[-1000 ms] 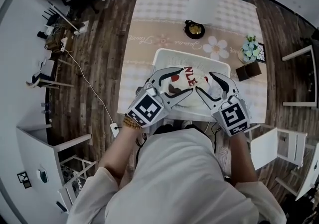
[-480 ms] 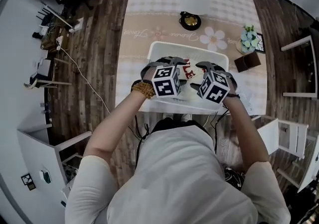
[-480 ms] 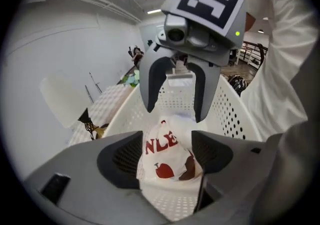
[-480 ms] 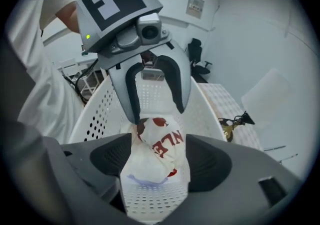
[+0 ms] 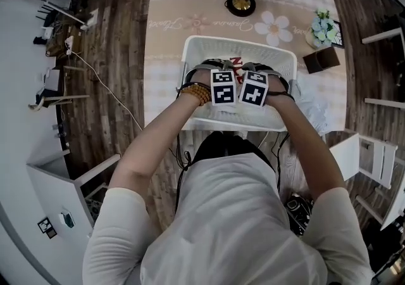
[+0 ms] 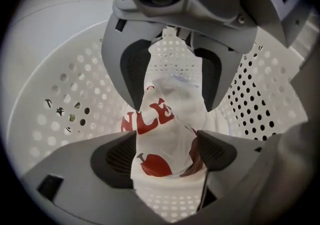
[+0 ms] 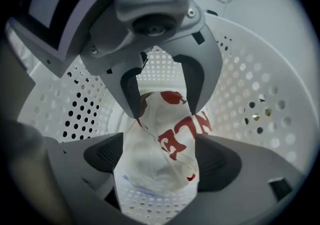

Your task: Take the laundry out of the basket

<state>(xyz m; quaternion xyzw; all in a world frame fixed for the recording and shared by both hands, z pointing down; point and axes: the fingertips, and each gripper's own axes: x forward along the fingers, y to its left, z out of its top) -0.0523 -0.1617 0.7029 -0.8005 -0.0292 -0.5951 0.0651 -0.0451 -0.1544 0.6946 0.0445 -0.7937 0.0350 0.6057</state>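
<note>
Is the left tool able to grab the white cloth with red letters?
Probably yes: the left tool is inside the basket, its jaws have just been opening, and the cloth sits between them, uncovered.

Matt plastic basket (image 6: 62,96) — soft cloth laundry (image 6: 167,126)

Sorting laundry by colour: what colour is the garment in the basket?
White garment with red lettering, clearest in the left gripper view.

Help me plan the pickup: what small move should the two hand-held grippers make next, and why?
Probably close both. The left hand-held gripper and right hand-held gripper are down inside the basket, their jaws having just been opening wide, with the white red-printed garment lying between each pair, not yet pinched.
</note>
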